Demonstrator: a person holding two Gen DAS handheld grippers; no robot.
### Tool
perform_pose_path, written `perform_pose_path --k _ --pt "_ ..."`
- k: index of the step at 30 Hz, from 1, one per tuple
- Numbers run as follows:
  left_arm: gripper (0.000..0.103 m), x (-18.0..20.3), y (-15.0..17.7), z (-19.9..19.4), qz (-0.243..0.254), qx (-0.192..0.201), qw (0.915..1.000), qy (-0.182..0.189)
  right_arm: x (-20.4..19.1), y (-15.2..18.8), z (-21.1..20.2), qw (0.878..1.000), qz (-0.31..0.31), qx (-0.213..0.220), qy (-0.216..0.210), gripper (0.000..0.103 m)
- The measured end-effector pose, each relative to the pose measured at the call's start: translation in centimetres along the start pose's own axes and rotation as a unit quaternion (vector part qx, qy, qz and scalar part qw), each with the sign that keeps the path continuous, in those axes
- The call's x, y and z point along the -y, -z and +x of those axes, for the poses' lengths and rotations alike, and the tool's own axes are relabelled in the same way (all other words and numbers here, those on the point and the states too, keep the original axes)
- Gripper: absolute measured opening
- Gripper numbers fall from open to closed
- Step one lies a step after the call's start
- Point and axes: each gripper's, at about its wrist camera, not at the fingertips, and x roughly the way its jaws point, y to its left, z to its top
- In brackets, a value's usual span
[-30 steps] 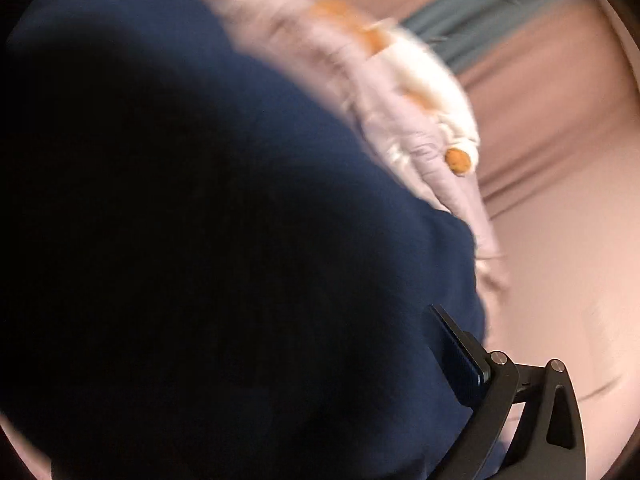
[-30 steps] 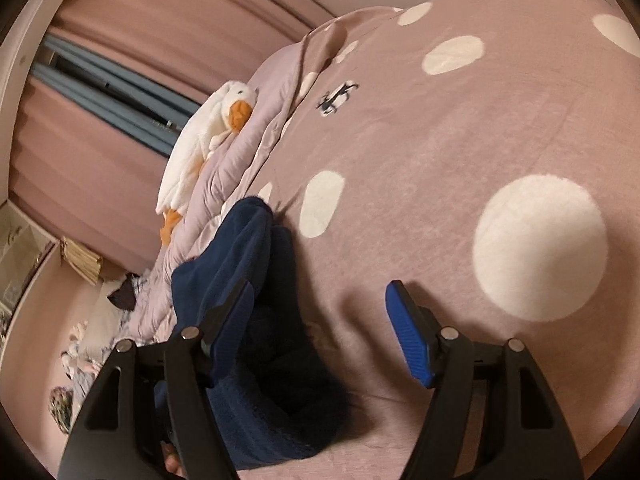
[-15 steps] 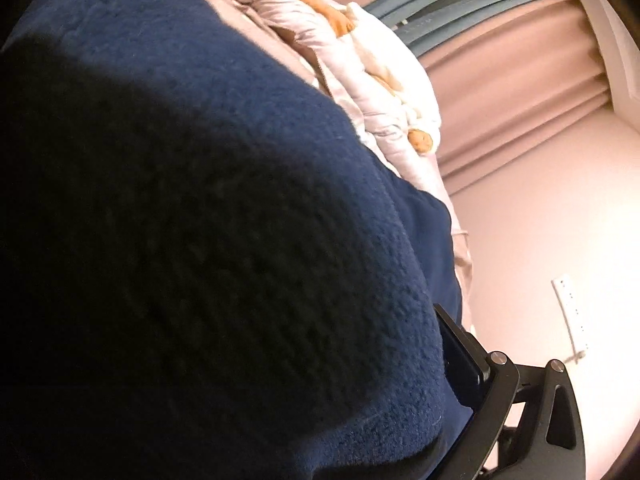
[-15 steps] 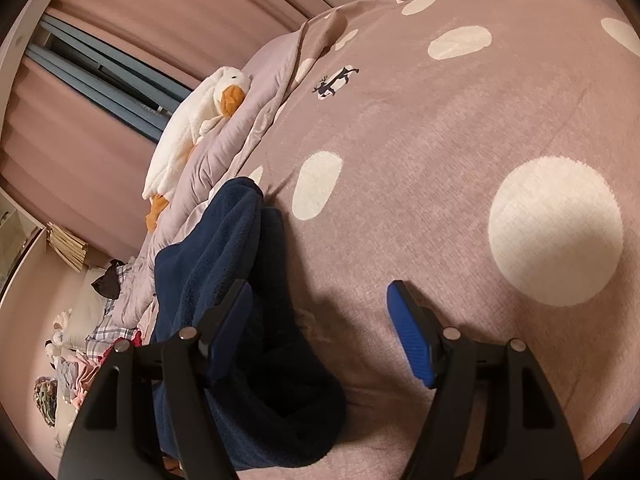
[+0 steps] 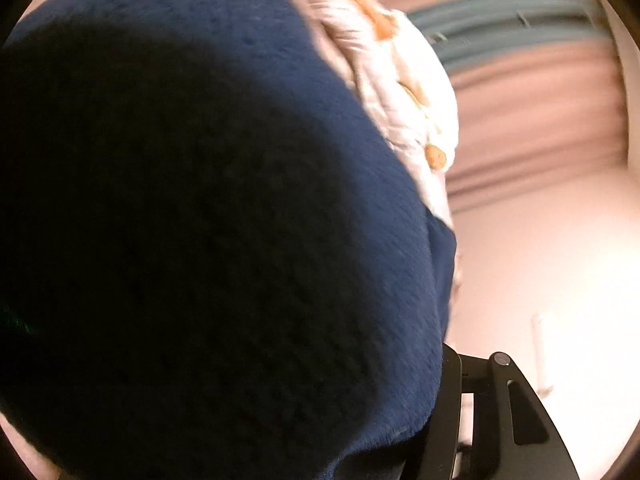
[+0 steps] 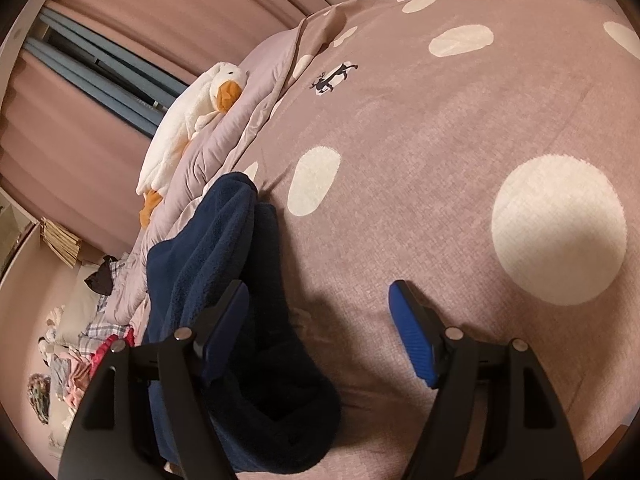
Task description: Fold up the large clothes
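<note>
Navy fleece garment (image 6: 224,280) lies bunched along the left edge of the spotted bedspread (image 6: 460,152), carrying no readable label. The right gripper (image 6: 320,332) hovers spread wide, its left finger over the fleece. Fleece smothers the left gripper (image 5: 452,412); its grip cannot be told.

the right claw (image 6: 320,332) has its jaws spread wide, the two blue pads (image 6: 414,340) well apart and nothing between them. its black finger frames angle up from the bottom corners of the right wrist view. the left claw (image 5: 448,392) shows just one black finger, low on the right of its own view; the other finger is hidden, so whether its jaws are closed or apart cannot be told from here.
</note>
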Motion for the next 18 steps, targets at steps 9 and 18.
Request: perform_pose_path --k 9,18 --pt "0.052 5.5 0.9 -2.0 0.142 0.055 0.9883 0.014 0.2 -0.1 0.1 1.000 0.005 -0.003 -0.005 0.073" --pt "0.052 15.5 8.1 -3.5 0.362 0.064 0.9280 0.063 1.2 -0.8 -1.0 0.999 0.033 0.007 -0.024 0.073"
